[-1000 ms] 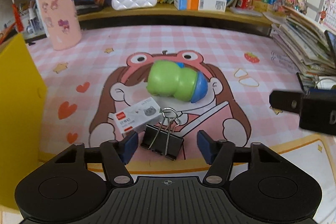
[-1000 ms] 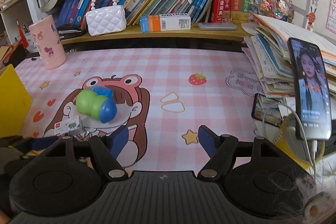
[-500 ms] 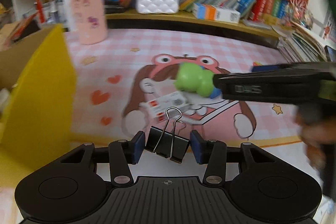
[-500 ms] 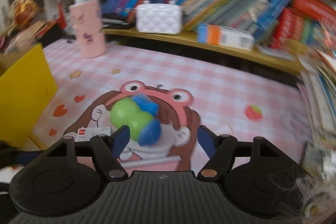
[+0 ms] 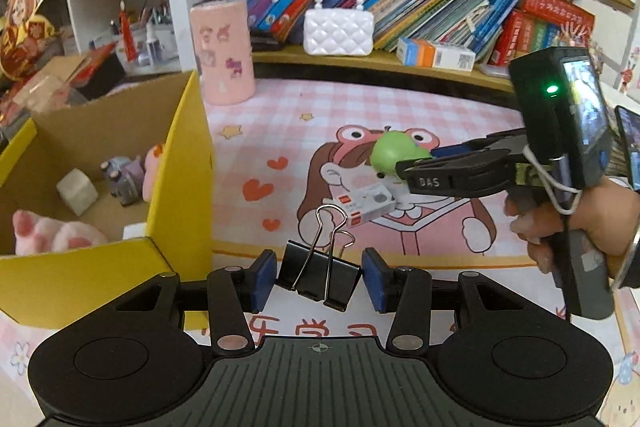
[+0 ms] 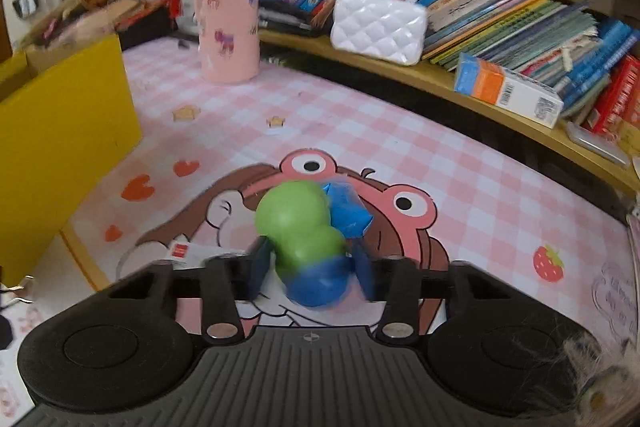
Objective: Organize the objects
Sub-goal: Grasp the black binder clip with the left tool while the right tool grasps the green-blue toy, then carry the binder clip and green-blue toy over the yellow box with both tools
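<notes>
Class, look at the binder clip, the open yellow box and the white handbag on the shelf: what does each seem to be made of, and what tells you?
Binder clip: black painted metal with shiny wire handles. Yellow box: cardboard, brown and matte inside. White handbag: probably glossy plastic, quilted and reflective, with a pearl-bead handle.

Your left gripper [image 5: 319, 281] clamps the black metal binder clip [image 5: 319, 277] just right of the yellow cardboard box [image 5: 180, 187]; farther right of that box, your right gripper [image 5: 404, 163] closes around the green-and-blue plastic toy [image 5: 390, 151]
</notes>
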`<state>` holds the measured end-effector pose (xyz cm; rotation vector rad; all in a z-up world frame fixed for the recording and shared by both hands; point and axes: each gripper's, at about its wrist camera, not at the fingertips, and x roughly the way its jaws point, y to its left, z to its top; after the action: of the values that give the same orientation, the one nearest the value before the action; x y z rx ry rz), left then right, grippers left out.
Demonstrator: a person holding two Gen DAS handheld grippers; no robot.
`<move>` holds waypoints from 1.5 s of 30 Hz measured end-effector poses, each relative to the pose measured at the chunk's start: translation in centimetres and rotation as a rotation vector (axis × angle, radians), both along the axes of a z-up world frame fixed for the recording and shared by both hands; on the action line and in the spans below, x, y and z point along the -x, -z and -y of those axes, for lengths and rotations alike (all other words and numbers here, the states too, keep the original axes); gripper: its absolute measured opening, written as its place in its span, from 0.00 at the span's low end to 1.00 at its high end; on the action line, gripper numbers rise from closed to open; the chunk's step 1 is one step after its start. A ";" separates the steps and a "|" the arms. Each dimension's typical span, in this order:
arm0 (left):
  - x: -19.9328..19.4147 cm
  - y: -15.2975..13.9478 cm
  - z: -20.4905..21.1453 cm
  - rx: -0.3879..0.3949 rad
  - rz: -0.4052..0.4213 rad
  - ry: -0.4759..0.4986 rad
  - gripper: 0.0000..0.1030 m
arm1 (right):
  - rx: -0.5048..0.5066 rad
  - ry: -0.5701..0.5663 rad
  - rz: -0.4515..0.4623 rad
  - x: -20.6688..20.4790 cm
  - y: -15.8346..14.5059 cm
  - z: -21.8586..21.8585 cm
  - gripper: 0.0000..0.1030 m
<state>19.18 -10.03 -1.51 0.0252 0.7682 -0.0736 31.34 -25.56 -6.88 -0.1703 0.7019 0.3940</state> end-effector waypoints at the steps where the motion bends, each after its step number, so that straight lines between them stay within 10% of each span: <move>1: 0.1 -0.2 0.0 0.005 0.005 0.004 0.44 | -0.011 0.010 0.007 0.5 -0.5 0.2 0.35; 19: 5.6 -1.0 -2.7 0.082 0.035 0.121 0.44 | -0.139 0.235 -0.028 14.9 -5.4 0.3 0.34; 45: 17.0 -0.4 -16.7 0.103 0.020 0.089 0.44 | -0.074 0.194 -0.119 29.9 -3.7 -14.4 0.34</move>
<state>2.19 6.64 -1.14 -0.0373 0.7424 -0.1973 1.42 -11.21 -3.15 -0.0078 0.8118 0.2450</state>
